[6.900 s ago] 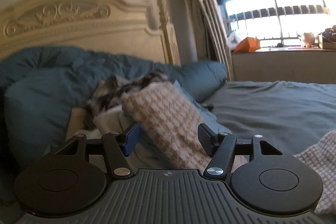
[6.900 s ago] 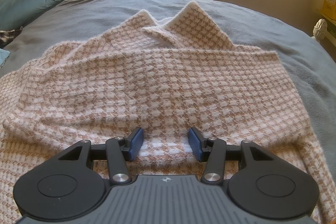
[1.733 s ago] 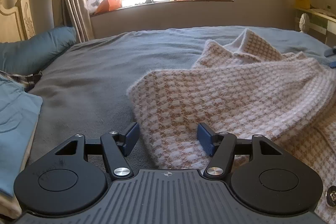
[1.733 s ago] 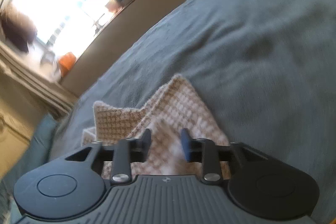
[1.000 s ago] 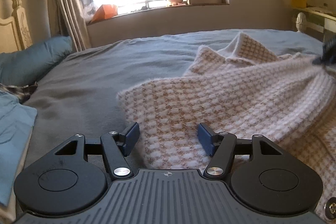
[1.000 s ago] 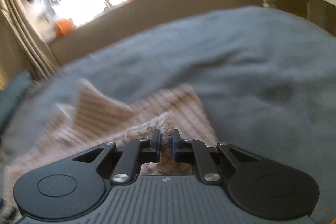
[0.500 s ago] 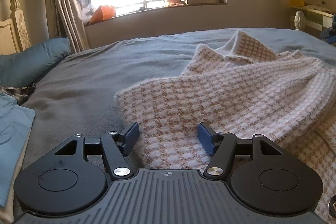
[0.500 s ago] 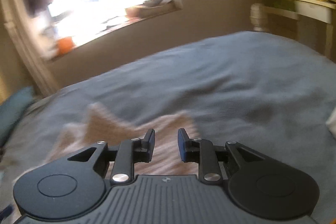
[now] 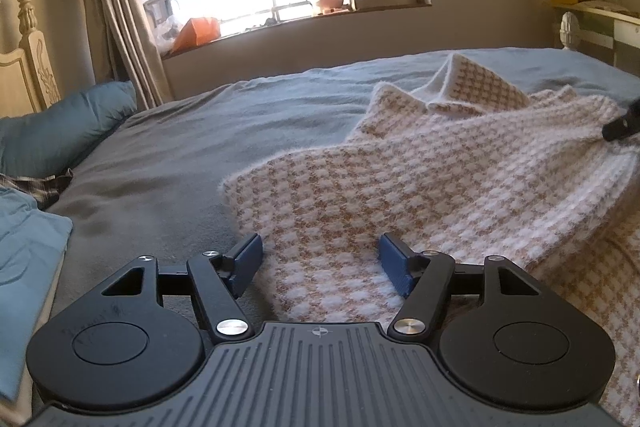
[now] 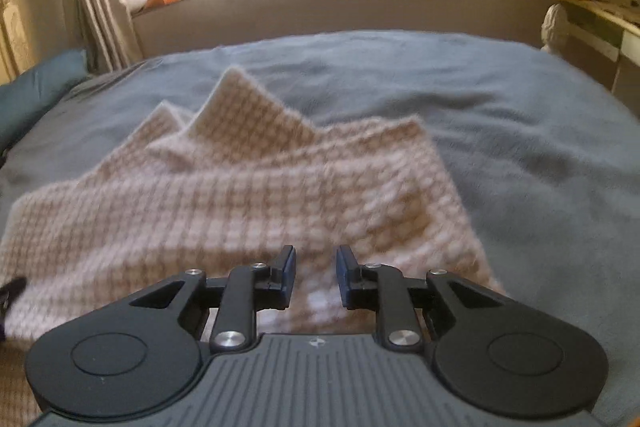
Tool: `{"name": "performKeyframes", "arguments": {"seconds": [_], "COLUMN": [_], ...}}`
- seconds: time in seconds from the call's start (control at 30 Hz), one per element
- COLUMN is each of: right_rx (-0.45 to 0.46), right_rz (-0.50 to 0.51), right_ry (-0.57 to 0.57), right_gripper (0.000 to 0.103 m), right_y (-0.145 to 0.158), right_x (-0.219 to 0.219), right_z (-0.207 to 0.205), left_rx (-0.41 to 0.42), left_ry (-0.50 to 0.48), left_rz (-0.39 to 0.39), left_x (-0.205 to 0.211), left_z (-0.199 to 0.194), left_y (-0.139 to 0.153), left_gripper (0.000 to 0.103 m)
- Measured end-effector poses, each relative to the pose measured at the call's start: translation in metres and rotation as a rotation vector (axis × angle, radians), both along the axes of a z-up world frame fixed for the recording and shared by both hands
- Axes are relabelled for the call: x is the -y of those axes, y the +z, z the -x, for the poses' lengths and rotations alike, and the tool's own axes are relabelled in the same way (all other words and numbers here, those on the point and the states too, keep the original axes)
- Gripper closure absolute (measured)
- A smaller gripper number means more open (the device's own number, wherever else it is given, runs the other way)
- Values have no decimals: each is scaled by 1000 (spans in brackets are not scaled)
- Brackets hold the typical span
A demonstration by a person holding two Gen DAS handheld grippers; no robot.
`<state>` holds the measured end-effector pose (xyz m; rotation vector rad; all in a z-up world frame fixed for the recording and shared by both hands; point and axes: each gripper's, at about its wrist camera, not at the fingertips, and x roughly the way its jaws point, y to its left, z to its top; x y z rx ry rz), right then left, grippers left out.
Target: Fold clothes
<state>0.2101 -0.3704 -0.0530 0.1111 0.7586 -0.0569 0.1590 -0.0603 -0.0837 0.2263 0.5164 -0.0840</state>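
A houndstooth knit garment (image 9: 420, 183) in beige and white is lying partly folded on the grey bed (image 9: 208, 131). The left hand-held gripper (image 9: 320, 263) is staying wide apart over the garment's near left edge, gripping nothing. The right hand-held gripper (image 10: 316, 273) is hovering over the right side with a narrow gap between its fingers, also holding nothing.

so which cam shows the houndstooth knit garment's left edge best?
Left wrist: the houndstooth knit garment is sharp, its left edge clear against the grey bedspread. Right wrist shows the garment motion-blurred.
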Motion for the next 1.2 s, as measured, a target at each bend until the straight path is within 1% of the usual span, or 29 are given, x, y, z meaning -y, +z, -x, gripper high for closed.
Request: {"name": "performKeyframes", "arguments": {"seconds": [0.1,0.2,0.3,0.5,0.6,0.7,0.73,0.8,0.87,0.9,0.93,0.97,1.0,1.03,1.07,1.1,1.17,1.2], "right_rx": [-69,-107,-115,-113,-70,-86,-87,-85,-82,-81,-80,-79,-77,-77,-78,-77,-77,-77], "right_rz": [51,75,69,99,59,51,42,18,-6,-18,-30,-42,-53,-51,-44,-44,-43,-39], "right_ry": [-19,-12,-20,-45,-51,41,45,32,20,14,7,1,-5,-5,-3,-4,-5,-3], "right_gripper": [81,81,81,80,79,79,79,79,79,79,79,79,79,79,79,79,79,79], "right_y": [-7,-12,-13,-11,10,10,8,2,-5,-8,-11,-14,-17,-18,-18,-18,-18,-18], "right_x": [2,-2,0,-8,-12,-28,-29,-26,-23,-21,-20,-18,-17,-17,-18,-19,-20,-20], "right_z": [-22,-37,-49,-58,-41,-16,-14,-11,-9,-8,-7,-6,-5,-5,-5,-4,-4,-4], "left_rx": [10,13,18,27,31,36,38,81,135,145,139,117,86,40,-23,-90,-107,-92], "left_ry": [0,0,2,4,1,0,0,9,-16,-35,-50,-66,-74,-75,-76,-78,-90,-98], "left_rz": [-18,-19,-22,-32,-31,-25,-23,-17,19,44,68,90,109,131,154,177,227,225], "left_x": [4,4,5,7,6,4,3,1,-5,-8,-12,-16,-19,-24,-30,-36,-45,-45], "left_z": [1,-1,-3,-5,-3,-2,-1,7,16,17,16,13,8,1,-9,-20,-28,-27], "left_y": [-1,-1,-1,-3,-2,-1,0,7,16,19,21,21,20,16,9,1,-6,-2], "left_gripper": [38,37,36,36,36,36,36,36,38,43,52,56,67,82,84,84,83,83]}}
